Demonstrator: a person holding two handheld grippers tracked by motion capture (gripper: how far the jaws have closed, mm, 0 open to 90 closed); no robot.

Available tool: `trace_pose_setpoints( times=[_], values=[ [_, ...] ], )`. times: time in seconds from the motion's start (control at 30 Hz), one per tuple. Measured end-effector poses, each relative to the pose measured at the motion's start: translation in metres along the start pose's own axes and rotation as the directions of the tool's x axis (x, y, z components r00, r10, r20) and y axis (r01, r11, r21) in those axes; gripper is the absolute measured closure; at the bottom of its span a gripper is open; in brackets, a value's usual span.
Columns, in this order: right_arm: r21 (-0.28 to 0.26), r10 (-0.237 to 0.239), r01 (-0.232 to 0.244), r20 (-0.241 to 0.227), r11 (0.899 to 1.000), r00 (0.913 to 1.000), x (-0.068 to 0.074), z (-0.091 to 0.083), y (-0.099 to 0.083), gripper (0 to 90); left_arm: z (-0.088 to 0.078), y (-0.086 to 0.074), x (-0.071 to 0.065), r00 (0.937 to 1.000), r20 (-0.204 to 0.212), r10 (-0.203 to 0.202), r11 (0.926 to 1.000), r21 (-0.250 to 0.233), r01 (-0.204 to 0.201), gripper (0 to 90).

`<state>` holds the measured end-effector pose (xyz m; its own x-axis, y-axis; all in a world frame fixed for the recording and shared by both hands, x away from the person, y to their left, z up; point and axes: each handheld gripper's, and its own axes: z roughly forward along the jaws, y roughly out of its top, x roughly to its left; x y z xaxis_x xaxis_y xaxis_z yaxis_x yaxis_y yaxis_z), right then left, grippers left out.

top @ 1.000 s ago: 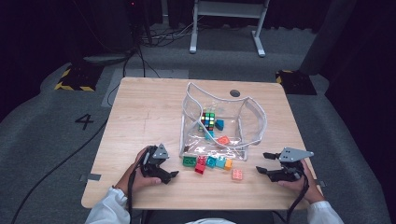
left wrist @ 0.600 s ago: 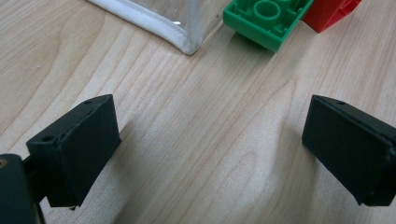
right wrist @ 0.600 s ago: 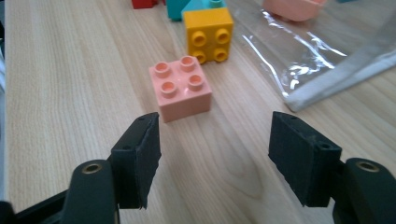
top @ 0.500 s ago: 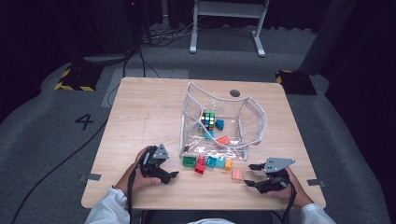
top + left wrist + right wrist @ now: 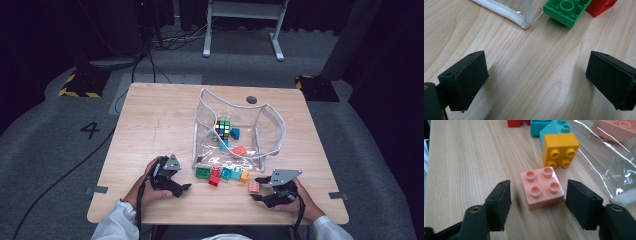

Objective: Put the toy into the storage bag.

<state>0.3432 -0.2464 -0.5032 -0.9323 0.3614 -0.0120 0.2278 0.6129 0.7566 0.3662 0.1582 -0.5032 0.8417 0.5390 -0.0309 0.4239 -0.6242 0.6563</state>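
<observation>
A pink four-stud brick (image 5: pixel 541 187) lies flat on the wooden table (image 5: pixel 150 125), between the jaws of my right gripper (image 5: pixel 539 195). Those jaws have just been closing, but a gap still shows on each side of the brick. In the high view the right gripper (image 5: pixel 258 190) points left at the pink brick (image 5: pixel 254 186), near the table's front edge. My left gripper (image 5: pixel 536 72) stands open over bare wood, short of a green brick (image 5: pixel 566 10) and a red brick (image 5: pixel 601 6). The left gripper (image 5: pixel 182 182) sits at the front left.
A row of bricks lies before a clear bag (image 5: pixel 240 130): green (image 5: pixel 202 172), red (image 5: pixel 214 177), teal (image 5: pixel 231 173), yellow (image 5: pixel 244 175). The yellow brick (image 5: pixel 560 148) is just beyond the pink one. The bag holds a puzzle cube (image 5: pixel 223 128) and a salmon brick (image 5: pixel 238 149).
My right gripper has moved left along the front edge to the pink brick, which now lies between its jaws, and the jaws have narrowed. The left gripper has stayed put.
</observation>
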Motion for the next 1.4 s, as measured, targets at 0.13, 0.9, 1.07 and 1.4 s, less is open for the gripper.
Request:
trace_pose_setpoints(
  times=[0.13, 0.9, 1.07, 1.4],
  values=[
    [-0.007, 0.003, -0.003, -0.004, 1.0, 1.0, 0.0, 0.001, 0.001, 46.1, 0.0, 0.0, 0.0, 1.0, -0.002, 0.004, 1.0, -0.001, -0.004, 4.0],
    [-0.036, 0.03, -0.028, 0.05, 0.999, 0.9983, -0.014, -0.031, -0.017, 59.4, 0.0, 0.0, 0.0, 1.0, -0.002, 0.004, 1.0, 0.0, -0.004, 4.1],
    [-0.042, 0.061, -0.056, 0.104, 0.998, 0.9927, -0.023, -0.044, -0.02, 59.4, 0.0, 0.0, 0.0, 1.0, -0.002, 0.002, 1.0, -0.001, -0.002, 4.1],
    [-0.108, 0.11, -0.089, 0.208, 0.99, 0.9718, -0.044, -0.073, -0.022, 59.3, 0.0, 0.0, 0.0, 1.0, -0.001, 0.004, 1.0, -0.001, -0.004, 4.1]
  ],
)
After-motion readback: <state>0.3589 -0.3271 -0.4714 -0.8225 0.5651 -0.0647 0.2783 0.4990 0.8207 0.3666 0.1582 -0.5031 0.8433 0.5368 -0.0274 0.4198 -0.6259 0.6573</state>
